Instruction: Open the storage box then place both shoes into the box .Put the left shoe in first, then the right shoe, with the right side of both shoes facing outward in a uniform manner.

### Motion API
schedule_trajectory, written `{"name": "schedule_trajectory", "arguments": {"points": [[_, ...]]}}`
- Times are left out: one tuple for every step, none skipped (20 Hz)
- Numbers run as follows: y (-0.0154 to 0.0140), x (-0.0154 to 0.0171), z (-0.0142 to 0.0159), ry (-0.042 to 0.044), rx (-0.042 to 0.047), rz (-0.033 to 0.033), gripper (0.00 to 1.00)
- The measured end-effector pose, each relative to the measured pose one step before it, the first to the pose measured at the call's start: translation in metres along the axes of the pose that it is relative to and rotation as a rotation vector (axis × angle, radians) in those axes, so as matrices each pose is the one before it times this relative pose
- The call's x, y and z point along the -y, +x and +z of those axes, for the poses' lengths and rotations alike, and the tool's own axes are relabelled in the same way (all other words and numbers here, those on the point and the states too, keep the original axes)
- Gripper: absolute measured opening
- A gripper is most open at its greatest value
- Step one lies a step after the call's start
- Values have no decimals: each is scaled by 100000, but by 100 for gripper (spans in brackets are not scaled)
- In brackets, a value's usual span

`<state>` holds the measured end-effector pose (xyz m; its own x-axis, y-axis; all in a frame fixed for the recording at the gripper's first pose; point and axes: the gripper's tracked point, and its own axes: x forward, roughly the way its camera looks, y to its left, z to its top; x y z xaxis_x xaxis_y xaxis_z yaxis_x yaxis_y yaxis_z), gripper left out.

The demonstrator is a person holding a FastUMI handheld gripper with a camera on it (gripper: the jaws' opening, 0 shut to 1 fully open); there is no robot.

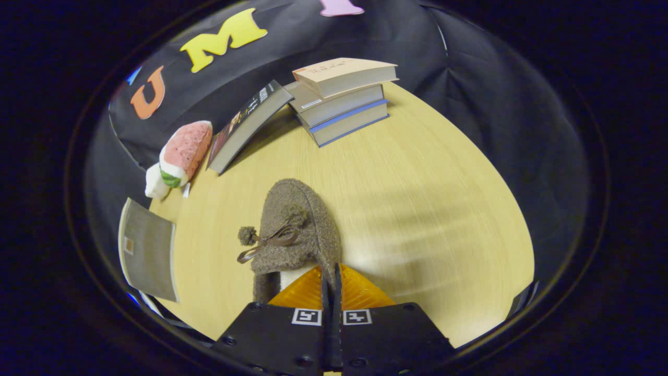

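Observation:
A fuzzy brown shoe (297,224) with a thin brown bow and a pompom hangs just ahead of my fingers, toe pointing away toward the books. My gripper (332,271) is shut on the shoe's heel rim, the two fingers pressed together with the fuzzy edge pinched between them. The shoe's pale lining shows left of the fingers. The wooden table (417,209) lies below and looks blurred beside the shoe.
A stack of three books (342,99) stands at the table's far edge, with a dark book (248,125) leaning against it. A watermelon-slice plush (180,156) lies beyond the shoe to the left. A grey flat panel (148,250) sits at the table's left edge.

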<state>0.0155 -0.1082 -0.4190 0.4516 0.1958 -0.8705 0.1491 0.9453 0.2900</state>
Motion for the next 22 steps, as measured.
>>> {"name": "schedule_trajectory", "arguments": {"points": [[-710,-534,-310,2856,-391,657,0],[-728,-496,23,2226,765,-37,0],[-869,-693,29,1240,1365,-95,0],[-1019,-905,68,729,1419,160,0],[-1030,-1149,26,778,1285,292,0],[-1093,-1361,12,899,1138,543,1],[-1088,-1537,31,1270,1334,664,0],[-1056,-1729,20,1026,1510,849,0],[-1014,-1879,-43,653,1399,823,0],[-876,-2033,-103,560,1326,763,0],[-767,-2145,-131,351,1219,1014,0],[-728,-2269,-194,310,1084,870,0],[-585,-2130,-192,403,1167,571,0],[-596,-2264,-159,755,1411,731,0],[-365,-2378,-100,390,1124,1150,0],[-273,-2291,-286,222,1074,948,0],[-708,-2539,-739,96,983,164,0],[-207,-1901,-503,122,914,-349,1],[91,-1891,-674,-250,232,88,0],[90,-1931,-886,-448,-649,645,0],[396,-1824,-972,-275,-1274,893,0],[469,-1798,-1148,-535,-1508,786,0]]}}
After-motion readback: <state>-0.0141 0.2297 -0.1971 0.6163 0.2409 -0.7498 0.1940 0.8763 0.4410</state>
